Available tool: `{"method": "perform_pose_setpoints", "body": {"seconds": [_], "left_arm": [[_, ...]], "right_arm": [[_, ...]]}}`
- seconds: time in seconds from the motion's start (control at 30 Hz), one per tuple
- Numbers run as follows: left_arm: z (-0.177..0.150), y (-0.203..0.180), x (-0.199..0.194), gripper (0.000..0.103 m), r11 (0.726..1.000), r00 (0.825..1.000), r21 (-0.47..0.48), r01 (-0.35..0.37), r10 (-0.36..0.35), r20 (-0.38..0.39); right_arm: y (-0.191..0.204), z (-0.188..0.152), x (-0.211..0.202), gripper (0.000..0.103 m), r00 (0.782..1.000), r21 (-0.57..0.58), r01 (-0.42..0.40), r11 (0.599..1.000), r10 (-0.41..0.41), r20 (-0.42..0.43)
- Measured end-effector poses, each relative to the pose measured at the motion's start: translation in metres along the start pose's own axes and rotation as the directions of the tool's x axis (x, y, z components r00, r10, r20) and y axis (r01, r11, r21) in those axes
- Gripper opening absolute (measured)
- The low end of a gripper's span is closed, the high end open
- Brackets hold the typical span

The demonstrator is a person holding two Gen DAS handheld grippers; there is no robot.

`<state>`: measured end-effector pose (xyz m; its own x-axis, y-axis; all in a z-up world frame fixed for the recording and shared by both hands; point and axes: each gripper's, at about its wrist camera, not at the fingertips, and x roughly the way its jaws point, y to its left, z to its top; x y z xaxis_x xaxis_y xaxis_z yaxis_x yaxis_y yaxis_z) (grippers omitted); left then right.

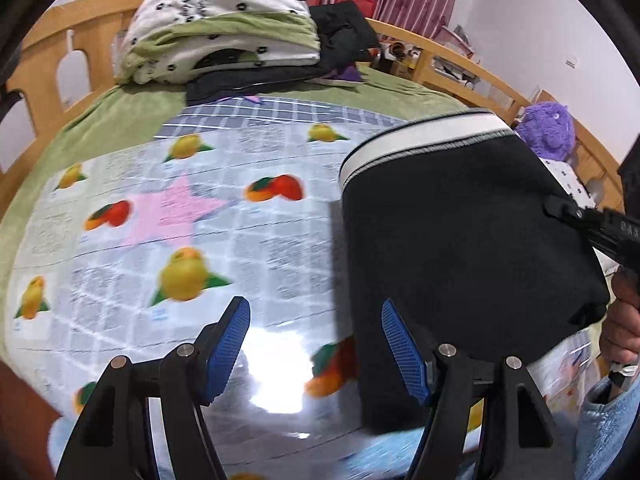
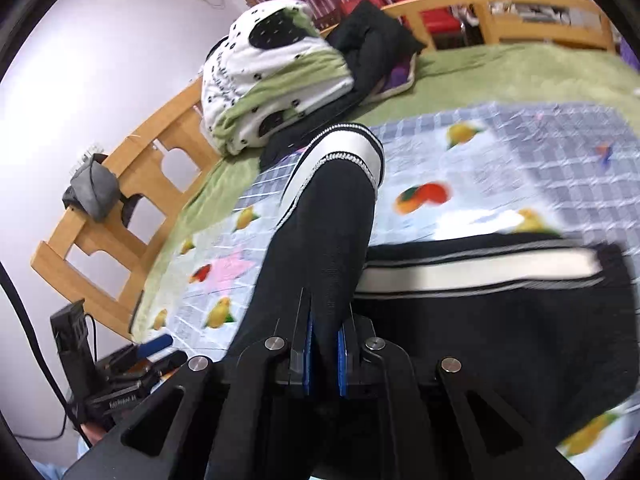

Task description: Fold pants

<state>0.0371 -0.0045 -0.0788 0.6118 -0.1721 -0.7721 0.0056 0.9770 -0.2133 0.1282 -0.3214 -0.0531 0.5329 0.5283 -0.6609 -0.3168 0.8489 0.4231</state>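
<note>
The black pants with a white striped band lie on a shiny fruit-print mat on the bed, at the right of the left wrist view. My left gripper is open and empty, hovering over the mat just left of the pants. My right gripper is shut on a raised fold of the pants, whose white band points away from me. More of the pants lies flat to the right. The right gripper also shows in the left wrist view, pinching the pants' right edge.
A folded white-and-green quilt and dark clothes are stacked at the head of the bed. A wooden rail runs around the bed. A purple plush toy sits at the far right.
</note>
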Motion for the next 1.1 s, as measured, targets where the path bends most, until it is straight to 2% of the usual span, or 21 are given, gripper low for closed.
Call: {"method": "perform_pose_setpoints", "body": {"seconds": [0.13, 0.23, 0.3, 0.4, 0.43, 0.47, 0.53, 0.6, 0.67, 0.73, 0.77, 0.83, 0.9, 1.03, 1.1], "left_arm": [[0.008, -0.035, 0.013, 0.067, 0.997, 0.998, 0.016, 0.070, -0.069, -0.009], [0.008, -0.061, 0.024, 0.066, 0.992, 0.993, 0.051, 0.117, -0.116, -0.016], [0.005, -0.079, 0.032, 0.067, 0.986, 0.990, 0.084, 0.141, -0.138, -0.035], [-0.002, -0.100, 0.043, 0.067, 0.979, 0.987, 0.132, 0.153, -0.146, -0.062], [-0.005, -0.105, 0.047, 0.067, 0.977, 0.987, 0.146, 0.153, -0.144, -0.071], [-0.007, -0.108, 0.048, 0.067, 0.977, 0.987, 0.150, 0.153, -0.142, -0.077], [-0.010, -0.111, 0.050, 0.067, 0.974, 0.984, 0.155, 0.164, -0.150, -0.095], [-0.014, -0.112, 0.048, 0.066, 0.972, 0.981, 0.156, 0.178, -0.164, -0.099], [-0.016, -0.114, 0.045, 0.066, 0.969, 0.979, 0.157, 0.192, -0.179, -0.095], [-0.018, -0.117, 0.043, 0.066, 0.964, 0.975, 0.159, 0.214, -0.201, -0.096], [-0.020, -0.121, 0.040, 0.066, 0.960, 0.973, 0.166, 0.223, -0.209, -0.097], [-0.023, -0.126, 0.038, 0.066, 0.957, 0.973, 0.183, 0.225, -0.209, -0.100], [-0.027, -0.130, 0.032, 0.066, 0.950, 0.970, 0.202, 0.237, -0.220, -0.103], [-0.041, -0.138, 0.032, 0.066, 0.943, 0.969, 0.226, 0.244, -0.226, -0.102], [-0.053, -0.145, 0.049, 0.062, 0.943, 0.970, 0.245, 0.224, -0.193, -0.146]], "right_arm": [[-0.035, 0.010, -0.032, 0.009, 0.996, -0.068, 0.085, 0.994, -0.086, -0.014], [-0.077, 0.011, -0.056, 0.009, 0.987, -0.083, 0.163, 0.983, -0.163, 0.007], [-0.116, 0.003, -0.060, 0.009, 0.974, -0.047, 0.226, 0.973, -0.227, -0.004], [-0.174, -0.019, -0.050, 0.009, 0.956, 0.057, 0.290, 0.955, -0.286, -0.071], [-0.192, -0.030, -0.047, 0.009, 0.951, 0.078, 0.302, 0.950, -0.296, -0.084], [-0.206, -0.041, -0.046, 0.009, 0.957, 0.111, 0.286, 0.952, -0.279, -0.075], [-0.223, -0.054, -0.057, 0.009, 0.978, 0.180, 0.208, 0.961, -0.210, -0.010], [-0.225, -0.054, -0.074, 0.009, 0.978, 0.214, 0.184, 0.959, -0.201, 0.062], [-0.222, -0.050, -0.079, 0.009, 0.967, 0.195, 0.219, 0.956, -0.240, 0.090], [-0.225, -0.047, -0.071, 0.012, 0.963, 0.193, 0.250, 0.949, -0.264, 0.052], [-0.225, -0.049, -0.059, 0.019, 0.958, 0.183, 0.278, 0.943, -0.286, 0.019], [-0.223, -0.053, -0.053, 0.023, 0.947, 0.134, 0.321, 0.938, -0.321, -0.019], [-0.217, -0.057, -0.074, 0.024, 0.935, 0.136, 0.351, 0.927, -0.355, 0.008], [-0.192, -0.066, -0.114, 0.025, 0.940, 0.130, 0.307, 0.943, -0.322, 0.116], [-0.177, -0.079, -0.112, 0.024, 0.951, 0.070, 0.283, 0.957, -0.289, 0.110]]}}
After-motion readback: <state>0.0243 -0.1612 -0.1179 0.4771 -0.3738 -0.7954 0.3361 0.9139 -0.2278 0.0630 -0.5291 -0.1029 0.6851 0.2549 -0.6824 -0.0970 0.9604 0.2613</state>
